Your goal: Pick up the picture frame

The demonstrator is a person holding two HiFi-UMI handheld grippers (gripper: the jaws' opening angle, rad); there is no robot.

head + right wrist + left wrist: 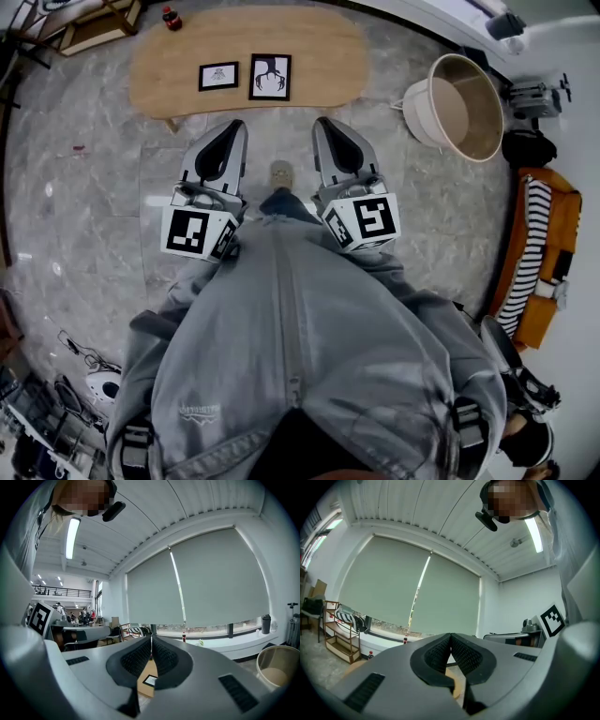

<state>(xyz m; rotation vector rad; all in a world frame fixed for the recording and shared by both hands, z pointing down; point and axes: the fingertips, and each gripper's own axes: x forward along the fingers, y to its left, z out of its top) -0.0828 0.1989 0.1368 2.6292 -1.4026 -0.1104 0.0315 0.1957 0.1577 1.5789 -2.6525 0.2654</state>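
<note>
Currently both grippers are empty and stand short of the table. I hold the left gripper (236, 128) and the right gripper (325, 124) side by side over the floor, on the near side of the wooden table (328, 56). Each has its jaws pressed together with nothing between them, as each gripper view confirms. Two candidates lie on the tabletop, well apart from both grippers: a small picture frame (217, 76) on the left and a large picture frame (270, 77) just beside it on the right. Both appear to lie flat.

Risks, as I judge them:
- Wrong object. The task names one frame and the table carries two, so a careless approach could take the unintended one.
- Pushing instead of gripping. If I arrive with the jaws together, the tips would shove the frame across the smooth wood toward the far edge.
- Poor purchase. A flat, thin frame offers little for the pads to close on, so a shallow pinch on one edge could let it tilt and slip out.
- Collision with the neighbour. The frames sit close together, so spread jaws lowered between them could knock the second frame.

A bottle (172, 18) at the far left end of the table seems clear of any likely path.
</note>
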